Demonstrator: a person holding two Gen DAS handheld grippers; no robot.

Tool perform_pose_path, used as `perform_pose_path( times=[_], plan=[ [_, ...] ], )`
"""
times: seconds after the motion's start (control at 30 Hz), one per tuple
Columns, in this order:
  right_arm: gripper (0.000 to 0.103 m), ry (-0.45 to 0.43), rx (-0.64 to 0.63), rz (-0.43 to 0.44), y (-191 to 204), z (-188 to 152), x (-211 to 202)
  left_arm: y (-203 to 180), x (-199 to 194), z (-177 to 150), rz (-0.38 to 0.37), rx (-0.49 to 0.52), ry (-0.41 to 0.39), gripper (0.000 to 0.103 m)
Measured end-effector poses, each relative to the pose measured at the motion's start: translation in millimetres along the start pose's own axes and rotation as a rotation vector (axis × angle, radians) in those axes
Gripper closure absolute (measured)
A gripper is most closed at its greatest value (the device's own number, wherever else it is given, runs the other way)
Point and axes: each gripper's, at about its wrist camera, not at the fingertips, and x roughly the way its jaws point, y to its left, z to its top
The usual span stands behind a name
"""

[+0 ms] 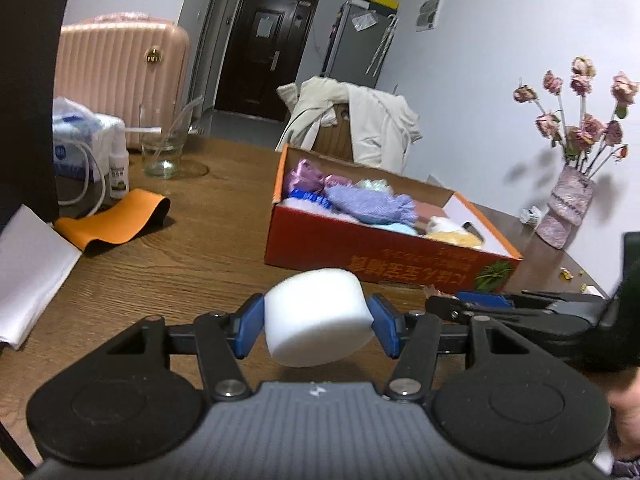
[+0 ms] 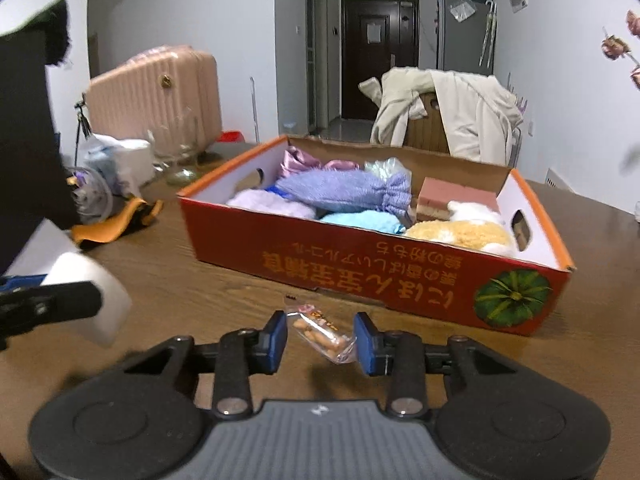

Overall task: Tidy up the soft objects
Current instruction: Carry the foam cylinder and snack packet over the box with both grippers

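The left gripper point(image 1: 316, 318), pinching the white foam sponge point(image 1: 318, 316), has the red cardboard box point(image 1: 380, 252) at one o'clock; the right gripper point(image 2: 320, 340) gapes around a snack packet point(image 2: 322, 334).

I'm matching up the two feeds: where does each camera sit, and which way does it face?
Left wrist: on the left gripper, looking over its white sponge toward the orange box.
Right wrist: on the right gripper, open around a snack packet, facing the box.
Shared: box, sponge, pink suitcase.
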Motion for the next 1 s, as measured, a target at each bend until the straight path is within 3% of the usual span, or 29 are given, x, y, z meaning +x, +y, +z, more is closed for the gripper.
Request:
perform_pose_path(
  times=[0.53, 0.77, 1.0],
  plan=[
    [0.067, -0.179, 0.020, 0.013, 3.0, -44.9, -165.3, -58.2, -100.8, -21.5, -0.064, 0.085, -0.121, 0.045],
    [0.067, -0.209, 0.014, 0.017, 6.5, -48.8, -183.2, -68.6, -120.0, -25.0, -0.069, 0.108, -0.153, 0.045],
    [0.067, -0.204, 0.029, 0.024, 1.0, -44.4, -173.7, -67.8, -112.1, -17.7, -0.068, 0.103, -0.155, 0.045]
  ],
)
